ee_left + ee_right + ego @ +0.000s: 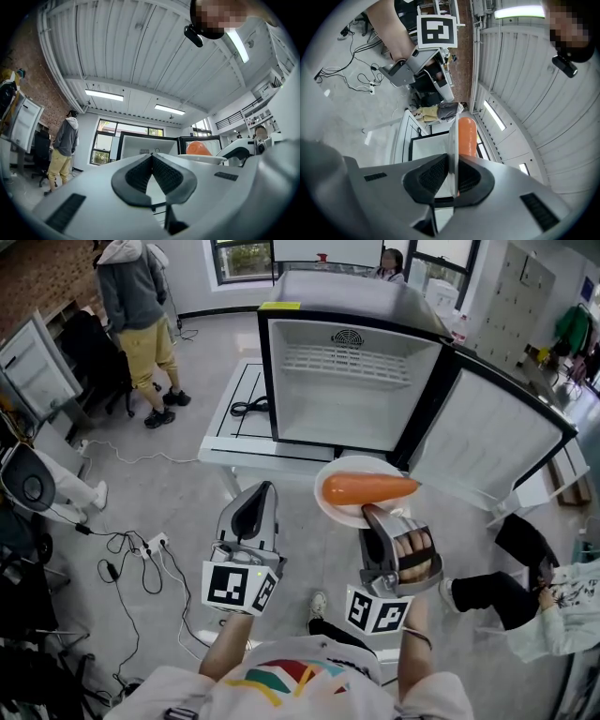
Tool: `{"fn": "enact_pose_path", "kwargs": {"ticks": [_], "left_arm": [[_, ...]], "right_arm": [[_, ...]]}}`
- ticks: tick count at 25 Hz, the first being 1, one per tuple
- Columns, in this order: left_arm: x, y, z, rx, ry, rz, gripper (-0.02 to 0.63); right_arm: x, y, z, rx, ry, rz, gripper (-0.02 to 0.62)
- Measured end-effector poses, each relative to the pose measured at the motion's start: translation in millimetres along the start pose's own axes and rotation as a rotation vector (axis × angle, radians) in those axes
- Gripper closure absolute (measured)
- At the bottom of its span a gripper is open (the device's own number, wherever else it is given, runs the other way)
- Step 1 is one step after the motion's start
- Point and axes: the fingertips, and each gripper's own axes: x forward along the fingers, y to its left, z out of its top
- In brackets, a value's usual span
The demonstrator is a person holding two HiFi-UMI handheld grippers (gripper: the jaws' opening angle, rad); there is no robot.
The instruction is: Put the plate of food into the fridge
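Observation:
A white plate (343, 504) carries a long orange piece of food (367, 488). My right gripper (370, 513) is shut on the plate's near rim and holds it level in front of the open fridge (347, 381). In the right gripper view the plate (453, 140) runs edge-on between the pads, with the orange food (467, 136) beyond it. My left gripper (264, 489) hangs to the plate's left, shut and empty. In the left gripper view its pads (140, 174) meet at the tips, and the plate (202, 158) with the food shows off to the right.
The fridge stands on a low white table (234, 418), its interior white and bare, its door (497, 442) swung wide to the right. A person (141, 315) stands at back left. Cables and a power strip (141, 549) lie on the floor. Another person (530, 601) crouches at right.

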Motion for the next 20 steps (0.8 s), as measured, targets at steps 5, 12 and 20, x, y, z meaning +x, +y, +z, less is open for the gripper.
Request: {"fn": "enact_pose_path", "kwargs": {"ticks": [5,12,20], "left_arm": [[45.3,-5.1,-8.8,0.003,-0.001,-0.004,0.598],[86.9,-1.2,-21.8,0.004,-0.004,0.006,0.598],[100.9,4.6,-31.8,0.014,0.028,0.052,0.598]], "right_arm": [[34.6,-7.0,-28.7,-0.006,-0.011,0.007,0.566],[72.6,-4.8,-57.0,0.004,-0.021,0.016,0.566],[89.9,11.6,-75.4,-0.001,-0.041,0.091,0.566]]}}
